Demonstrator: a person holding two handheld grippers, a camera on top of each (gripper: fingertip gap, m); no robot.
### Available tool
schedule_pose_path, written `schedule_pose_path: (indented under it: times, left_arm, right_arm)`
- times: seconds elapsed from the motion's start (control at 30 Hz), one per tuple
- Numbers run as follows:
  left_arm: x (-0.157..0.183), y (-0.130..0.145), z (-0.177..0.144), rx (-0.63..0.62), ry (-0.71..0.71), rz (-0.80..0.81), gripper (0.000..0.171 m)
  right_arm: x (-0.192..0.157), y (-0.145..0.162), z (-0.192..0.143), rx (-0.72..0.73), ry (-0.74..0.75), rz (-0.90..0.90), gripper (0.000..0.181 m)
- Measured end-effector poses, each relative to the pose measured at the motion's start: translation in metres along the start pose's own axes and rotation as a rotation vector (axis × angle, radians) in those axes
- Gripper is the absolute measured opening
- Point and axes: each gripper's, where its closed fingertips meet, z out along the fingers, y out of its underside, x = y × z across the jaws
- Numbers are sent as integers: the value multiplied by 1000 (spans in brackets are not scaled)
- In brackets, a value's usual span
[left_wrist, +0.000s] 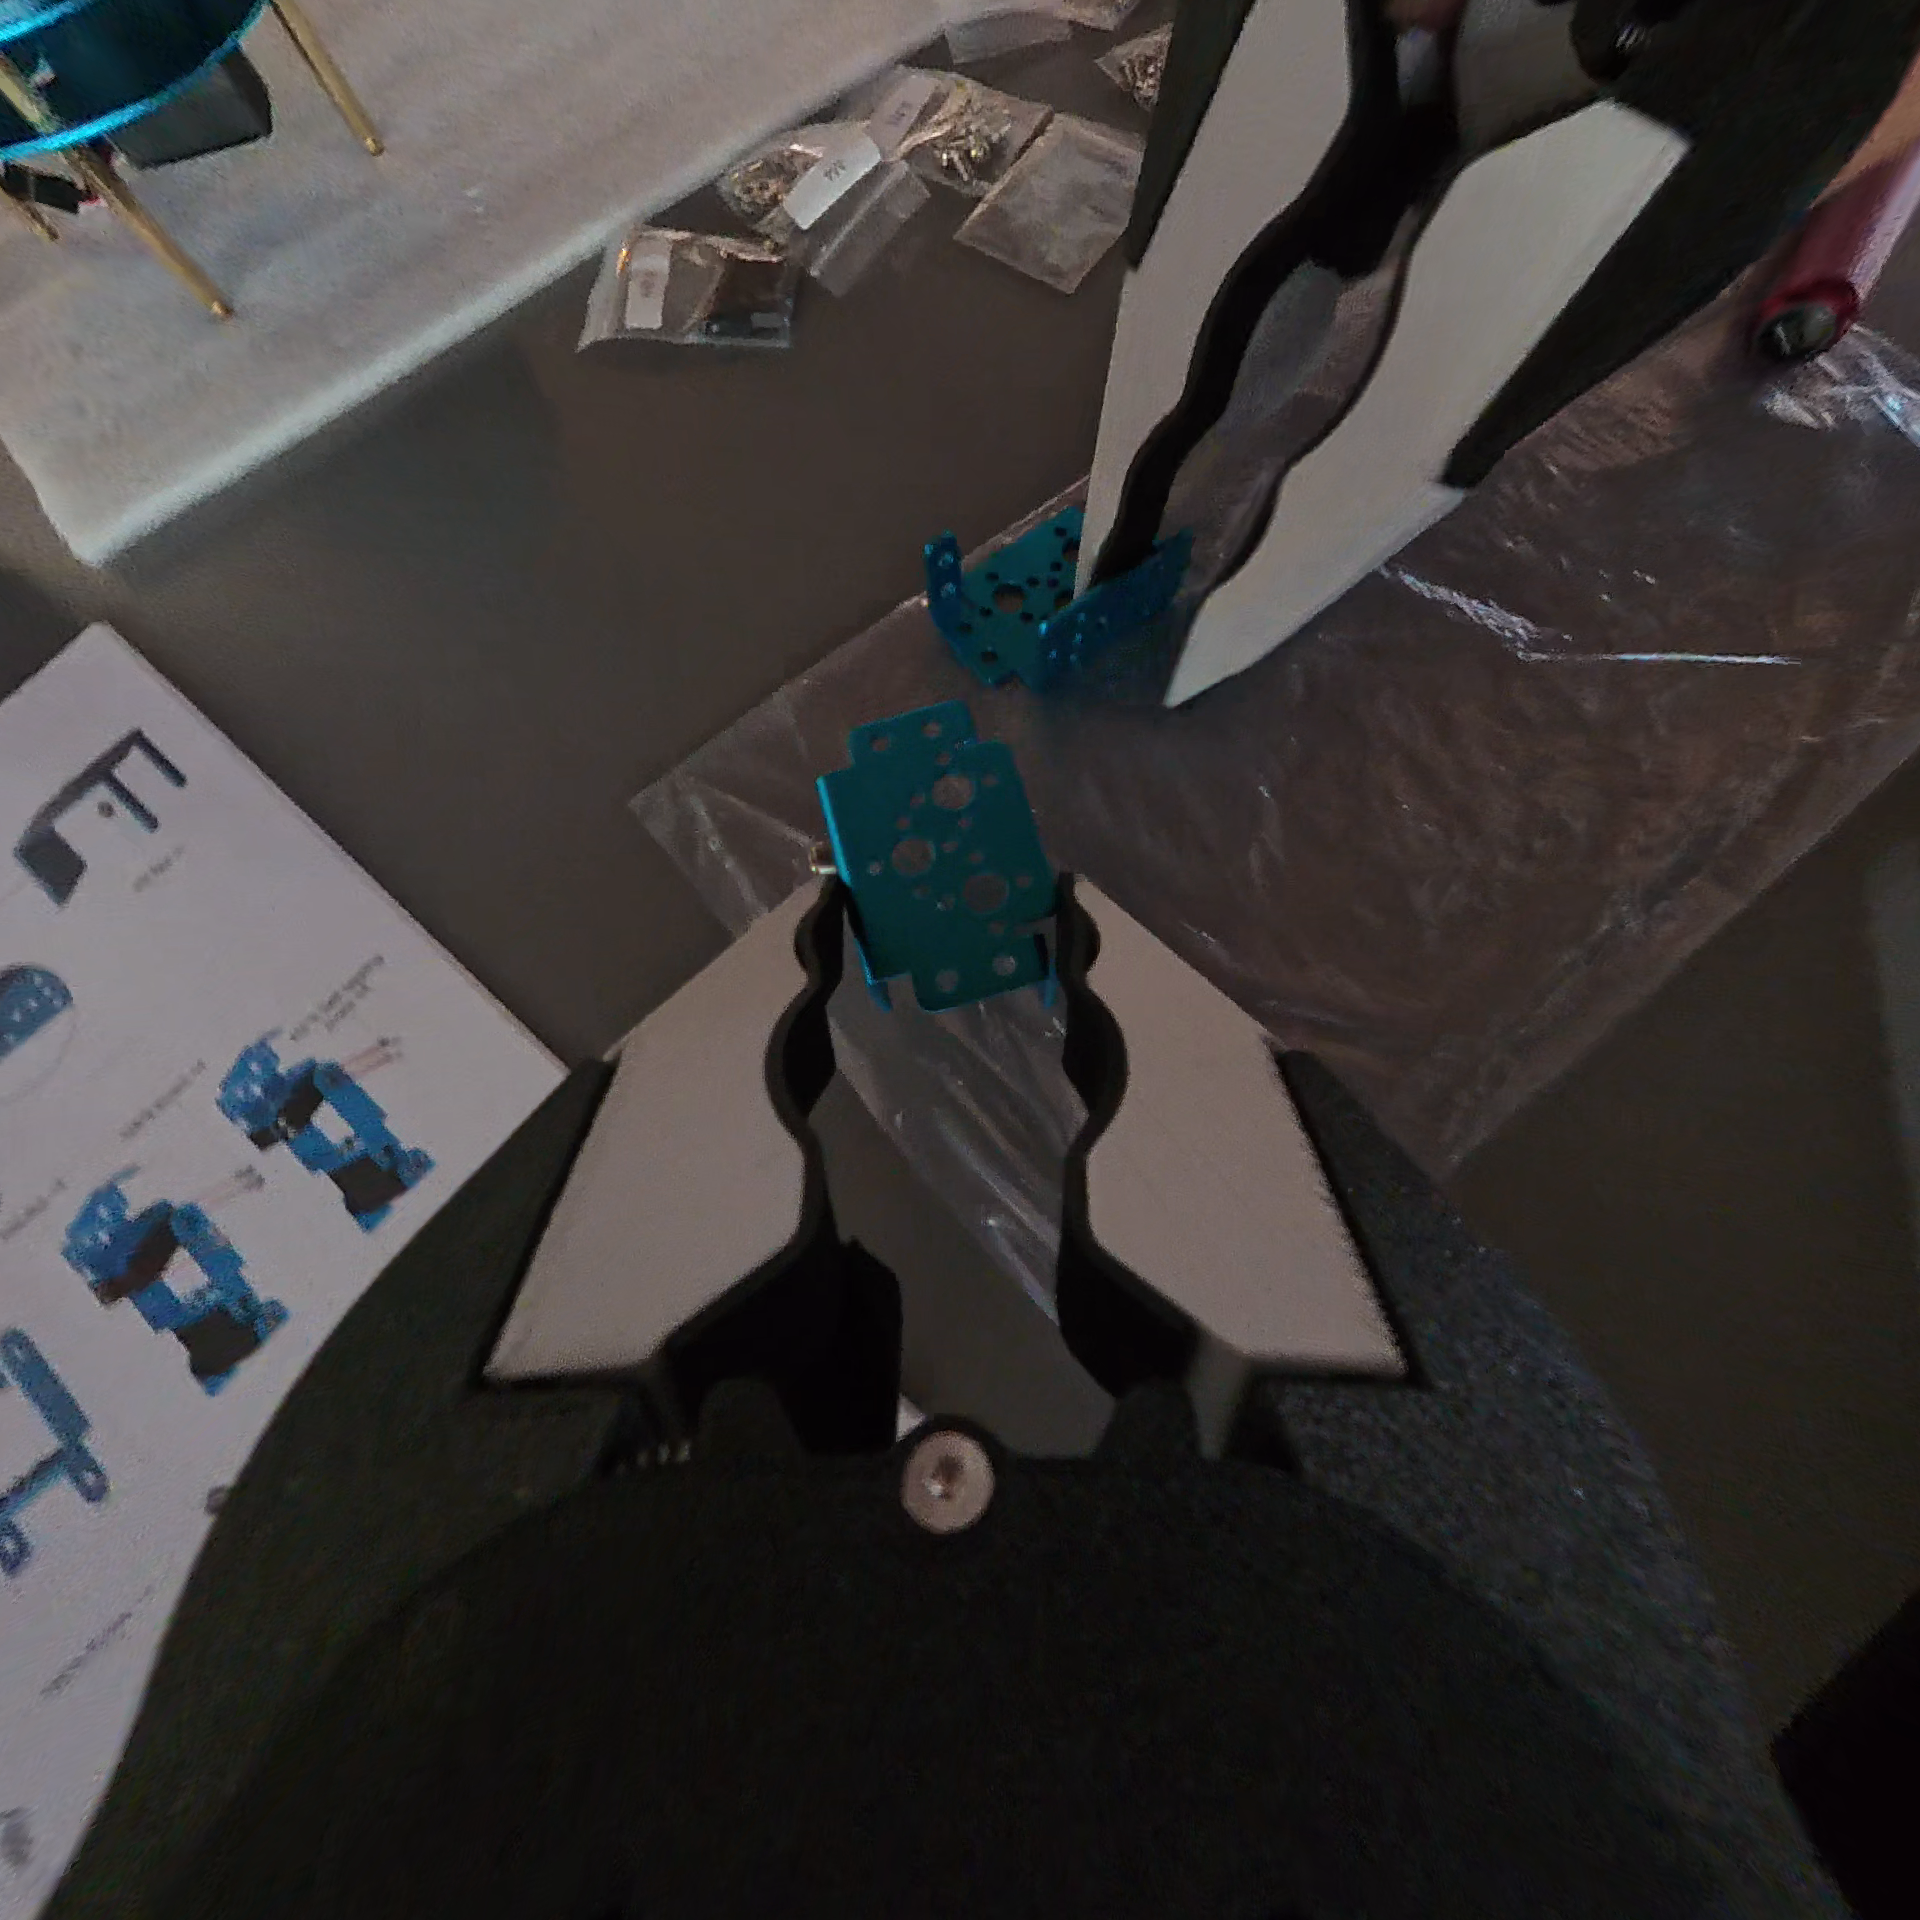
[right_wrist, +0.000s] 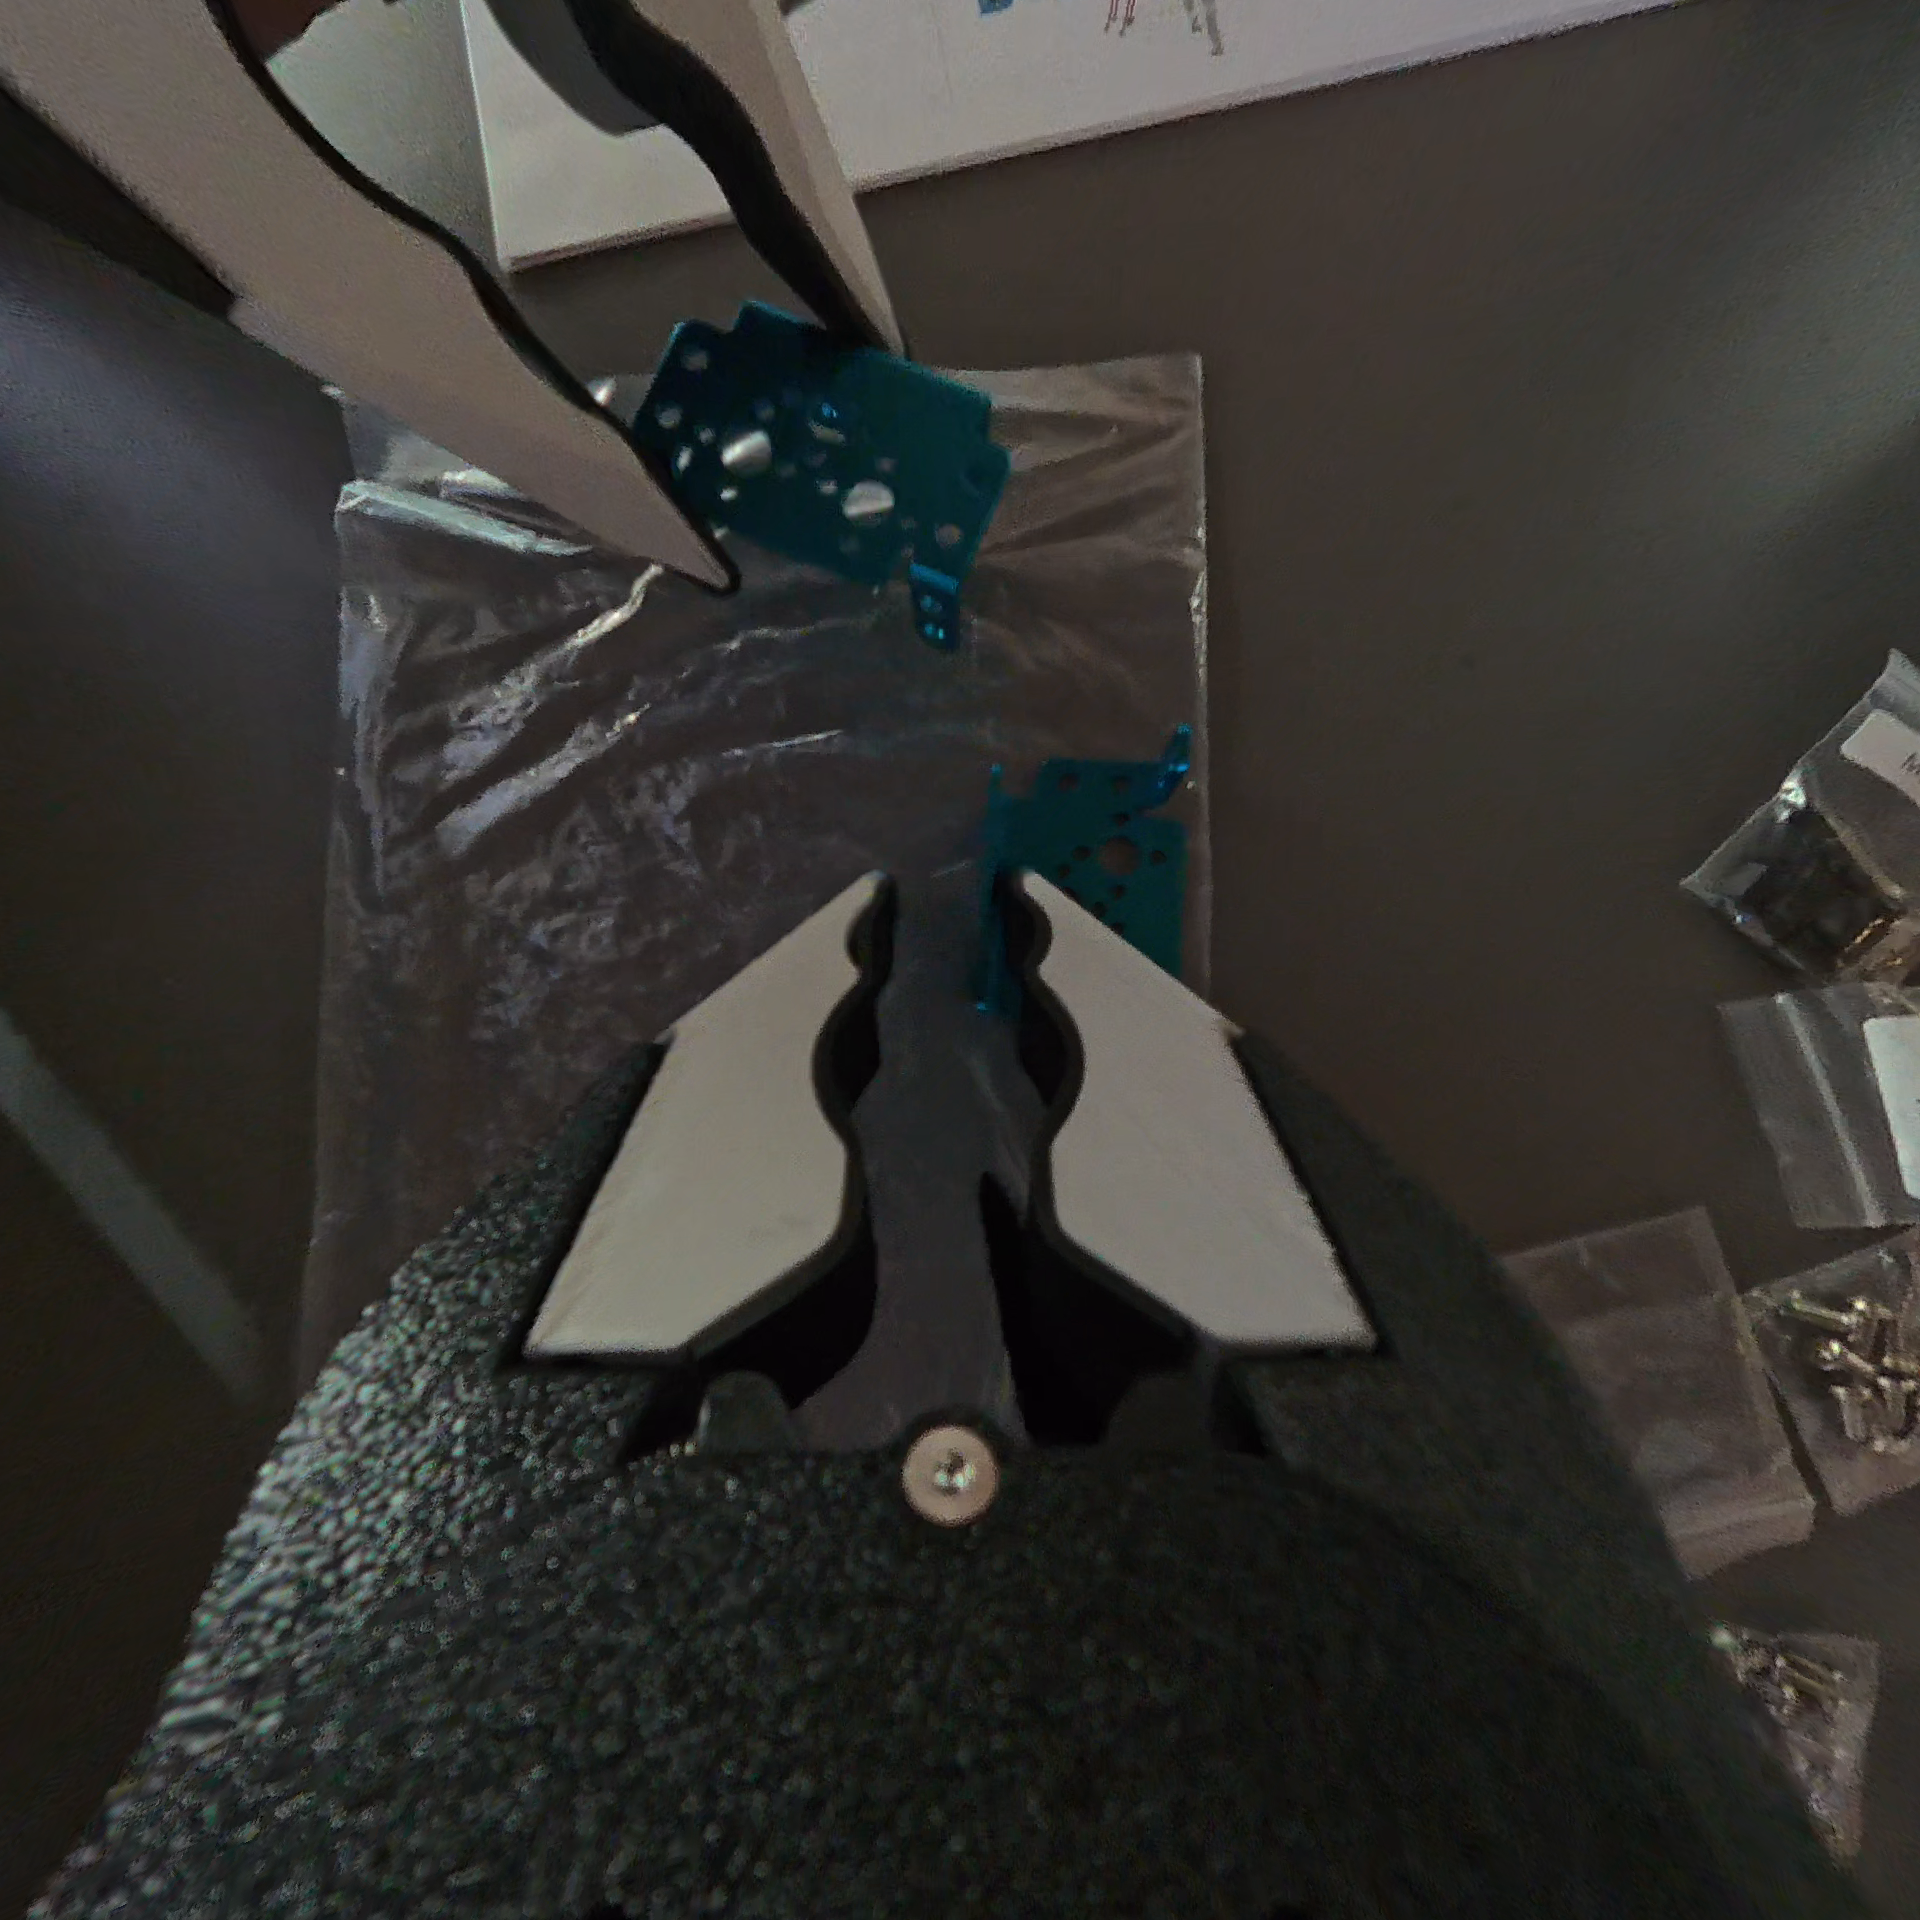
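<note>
My left gripper (left_wrist: 951, 894) is shut on a blue perforated metal bracket (left_wrist: 935, 831) and grips its two side edges near the fingertips. A small screw sticks out of the bracket's left side. In the right wrist view the same gripper (right_wrist: 805, 462) and bracket (right_wrist: 831, 488) show at the top left. My right gripper (right_wrist: 948, 883) is open and straddles one upright flange of a second blue bracket (right_wrist: 1112, 862). The flange lies against the right finger, with a gap to the left finger. The left wrist view shows this gripper (left_wrist: 1132, 639) and bracket (left_wrist: 1003, 613) farther off. Both brackets are over a clear plastic bag (right_wrist: 623, 779).
A dark table (left_wrist: 623, 540) carries a printed instruction sheet (left_wrist: 208, 1039) at the left and several small bags of screws (left_wrist: 935, 156) at the far edge. These bags also show in the right wrist view (right_wrist: 1829, 1351). A red-handled tool (left_wrist: 1818, 291) lies at the far right. A chair with gold legs (left_wrist: 177, 249) stands on light carpet. Left tips to right tips: about 7 centimeters.
</note>
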Motion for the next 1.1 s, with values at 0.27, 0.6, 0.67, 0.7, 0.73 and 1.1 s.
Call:
schedule_pose_path:
  times: [0.27,0.6,0.67,0.7,0.73,1.1]
  left_arm:
    - [13,15,6,3,-15,-59,52]
    - [2,42,-67,139,-29,-159,62]
    - [-15,54,-88,180,-63,-190,62]
    - [-24,60,-97,200,-73,-210,61]
    - [-33,66,-106,213,-83,-230,61]
    - [-124,107,-144,329,-386,-391,63]
  right_arm:
    - [-9,45,-46,-129,20,22,91]
    - [-20,62,-32,-141,67,3,121]
    - [-14,60,-31,-121,73,14,121]
    - [-11,60,-31,-110,75,19,121]
    - [-8,60,-31,-101,76,22,121]
    - [-21,11,-103,400,65,155,100]
